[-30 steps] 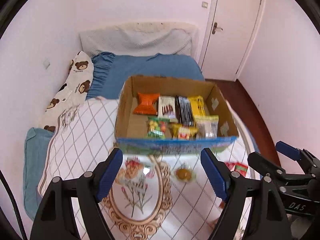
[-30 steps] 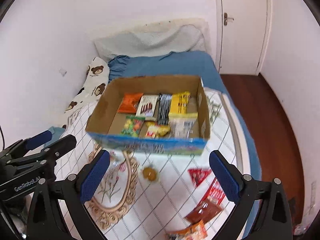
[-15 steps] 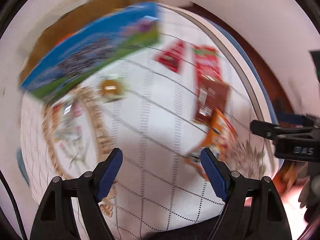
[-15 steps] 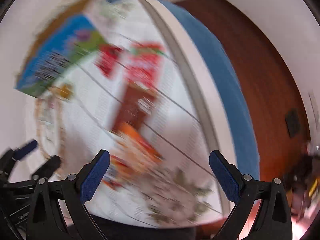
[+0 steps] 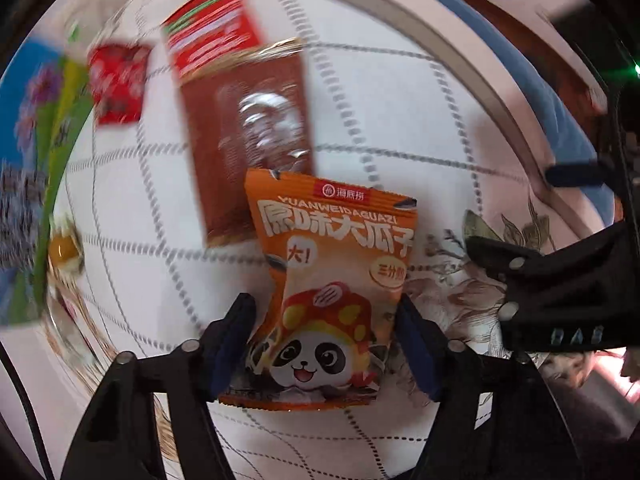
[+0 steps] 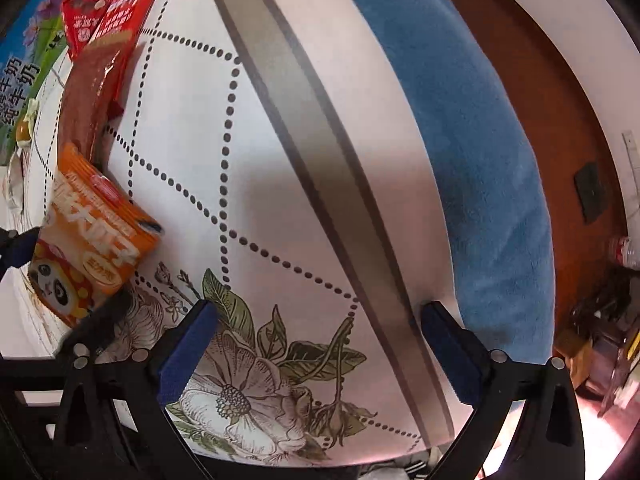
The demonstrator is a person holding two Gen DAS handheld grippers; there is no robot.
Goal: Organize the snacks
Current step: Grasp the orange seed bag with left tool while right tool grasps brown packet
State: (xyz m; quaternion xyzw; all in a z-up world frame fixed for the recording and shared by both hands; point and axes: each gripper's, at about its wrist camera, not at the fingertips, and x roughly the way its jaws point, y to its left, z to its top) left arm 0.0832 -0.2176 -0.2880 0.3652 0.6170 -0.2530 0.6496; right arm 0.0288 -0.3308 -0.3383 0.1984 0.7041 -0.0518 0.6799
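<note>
My left gripper [image 5: 324,336] has just been closing around the orange sunflower-seed packet [image 5: 332,280] near the bed's [image 6: 460,140] foot edge; pads look about touching, grip unconfirmed. I'd pinch mid-packet, avoiding the brown packet [image 5: 248,120] underneath. Right gripper [image 6: 316,344] hangs wide, empty.

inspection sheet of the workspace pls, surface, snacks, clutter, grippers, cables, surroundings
surface: quilted floral bedspread over a blue sheet.
job's things: orange panda packet, brown packet, two red packets, small round snack, printed box.
clutter: nothing seen.
grippers: left gripper has just been closing, fingers either side of the orange panda packet, contact unclear; right gripper open, empty.
cables: thin black cable.
surroundings: wooden floor, items there unclear.
</note>
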